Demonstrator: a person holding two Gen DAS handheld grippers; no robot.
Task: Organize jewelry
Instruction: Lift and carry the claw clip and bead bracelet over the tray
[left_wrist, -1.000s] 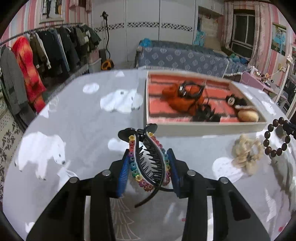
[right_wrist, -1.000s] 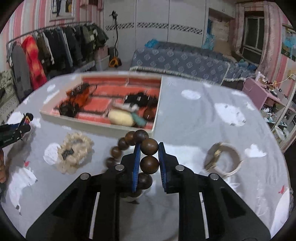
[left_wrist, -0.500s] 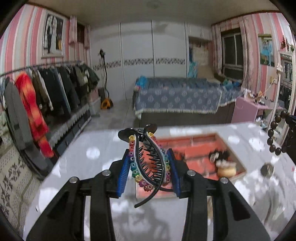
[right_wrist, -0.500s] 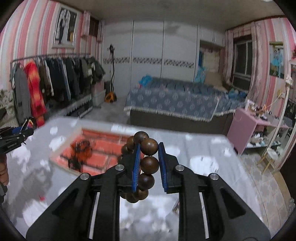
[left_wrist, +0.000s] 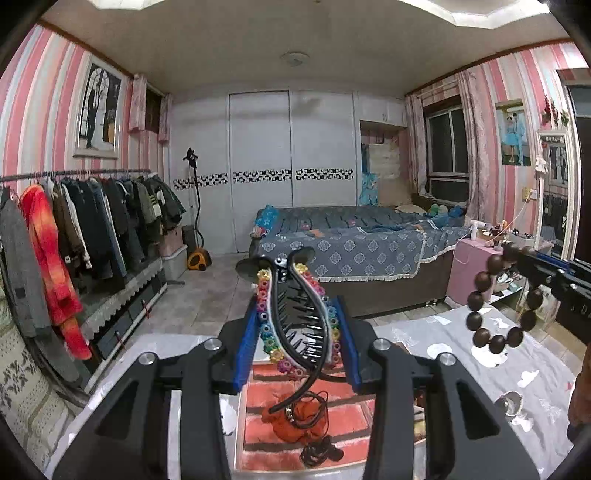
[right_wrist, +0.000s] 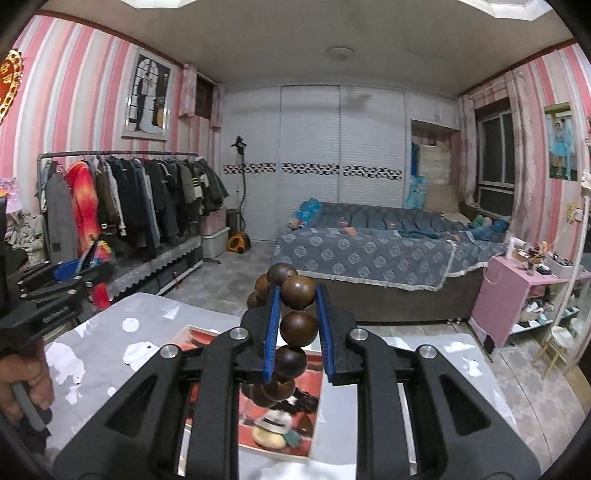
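Hand (right_wrist: 22, 384) in right view, bracelet (left_wrist: 496, 301) hanging in left

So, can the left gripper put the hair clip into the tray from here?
Probably yes. The left gripper holds the hair clip in the air, with the tray lying open just below and ahead; nothing visible stands between them.
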